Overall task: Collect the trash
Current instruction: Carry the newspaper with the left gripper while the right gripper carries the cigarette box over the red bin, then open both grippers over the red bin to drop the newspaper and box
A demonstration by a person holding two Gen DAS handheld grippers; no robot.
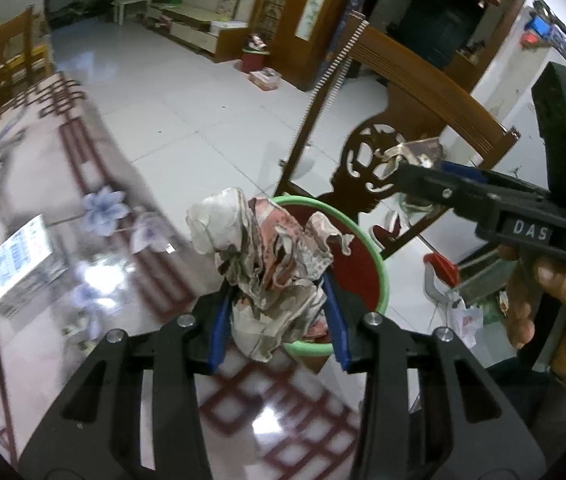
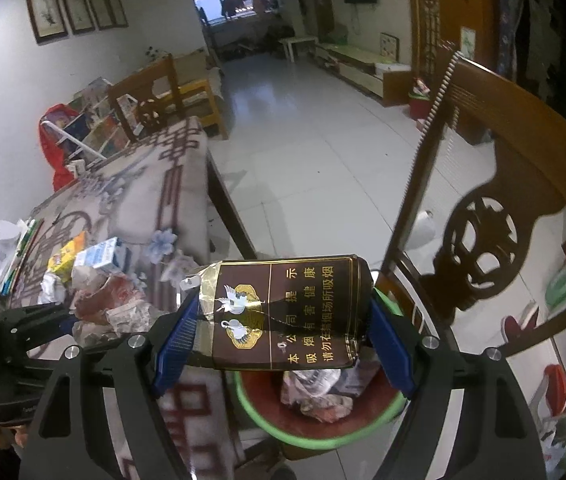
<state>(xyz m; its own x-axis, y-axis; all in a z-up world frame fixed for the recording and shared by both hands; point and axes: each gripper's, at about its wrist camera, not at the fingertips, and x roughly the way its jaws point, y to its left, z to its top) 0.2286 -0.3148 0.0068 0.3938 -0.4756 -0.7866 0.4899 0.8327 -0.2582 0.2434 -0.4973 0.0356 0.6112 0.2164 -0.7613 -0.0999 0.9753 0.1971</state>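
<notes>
- The mouth of the green-rimmed bin (image 2: 383,410) is seen beside the table edge (image 2: 227,208); its floor is partly covered by crumpled paper scraps (image 2: 323,394), with red wall free around them
- Close behind the bin a carved wooden chair back (image 2: 479,252) is standing, so the far side is closed
- Above the bin the space is shared by the left gripper (image 1: 279,308) with a paper wad (image 1: 267,256) and the right gripper (image 2: 283,340) with a flattened brown carton (image 2: 283,312)
- On the table a milk carton (image 2: 101,258) and wrappers (image 2: 107,300) are lying near the edge
- The tiled floor (image 2: 307,152) beyond is open
</notes>
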